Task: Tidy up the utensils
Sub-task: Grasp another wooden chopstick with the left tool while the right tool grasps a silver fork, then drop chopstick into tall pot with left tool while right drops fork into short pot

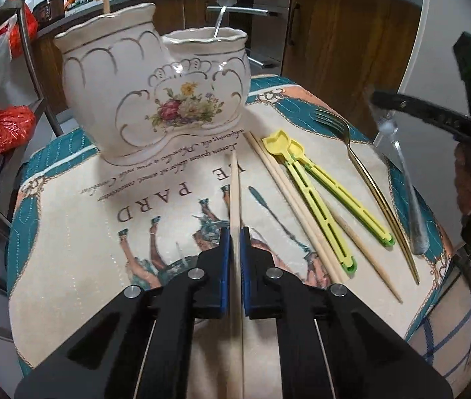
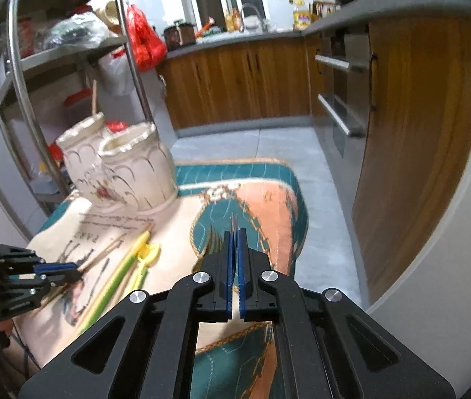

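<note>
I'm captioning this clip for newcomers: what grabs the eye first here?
The white floral double-pot holder at the far end of the printed mat. Next, the wooden chopstick clamped in the left gripper. To its right lie yellow training chopsticks and a gold fork.

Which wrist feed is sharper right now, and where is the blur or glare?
Left wrist view: sharp on the held chopstick and ceramic holder, glare spots on its glaze; only the silver utensil in the right gripper is motion-smeared. Right wrist view: soft all over, cabinets bent by the fisheye.
</note>
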The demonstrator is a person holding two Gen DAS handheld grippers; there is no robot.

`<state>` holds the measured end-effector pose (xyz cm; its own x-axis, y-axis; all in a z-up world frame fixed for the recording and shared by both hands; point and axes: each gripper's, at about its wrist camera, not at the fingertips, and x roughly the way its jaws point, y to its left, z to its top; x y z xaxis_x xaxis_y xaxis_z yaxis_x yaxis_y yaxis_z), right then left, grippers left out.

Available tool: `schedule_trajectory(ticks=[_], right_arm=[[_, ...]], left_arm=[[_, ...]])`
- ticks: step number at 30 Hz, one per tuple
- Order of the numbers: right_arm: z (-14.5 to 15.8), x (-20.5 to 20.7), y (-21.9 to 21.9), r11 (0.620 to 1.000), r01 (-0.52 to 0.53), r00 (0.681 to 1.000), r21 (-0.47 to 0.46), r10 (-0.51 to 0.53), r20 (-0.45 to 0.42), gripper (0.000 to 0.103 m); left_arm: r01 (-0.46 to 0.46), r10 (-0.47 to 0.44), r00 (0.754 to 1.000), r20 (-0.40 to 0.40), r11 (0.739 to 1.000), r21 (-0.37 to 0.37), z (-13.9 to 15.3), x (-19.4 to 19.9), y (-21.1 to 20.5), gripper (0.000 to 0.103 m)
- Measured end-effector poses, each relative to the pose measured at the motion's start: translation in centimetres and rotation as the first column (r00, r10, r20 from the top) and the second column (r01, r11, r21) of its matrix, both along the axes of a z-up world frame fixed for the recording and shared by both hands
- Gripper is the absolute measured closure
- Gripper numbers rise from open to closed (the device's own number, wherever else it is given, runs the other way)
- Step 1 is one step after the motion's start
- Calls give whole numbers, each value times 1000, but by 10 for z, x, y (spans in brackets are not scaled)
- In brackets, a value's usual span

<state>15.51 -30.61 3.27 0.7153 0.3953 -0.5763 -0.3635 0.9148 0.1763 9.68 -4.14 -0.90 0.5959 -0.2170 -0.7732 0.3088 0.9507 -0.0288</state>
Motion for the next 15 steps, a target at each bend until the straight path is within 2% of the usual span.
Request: schedule_trajectory(ticks=[10,15], right_arm=[[50,-44,10,999,15,979,-45,-5,201,100],[71,-57,22,998,14,963,-55,2,271,100]], left_arm=[[-13,19,995,95,998,-66,18,-12,27,97],[-1,21,981,195,995,-104,32,-21,40,97]])
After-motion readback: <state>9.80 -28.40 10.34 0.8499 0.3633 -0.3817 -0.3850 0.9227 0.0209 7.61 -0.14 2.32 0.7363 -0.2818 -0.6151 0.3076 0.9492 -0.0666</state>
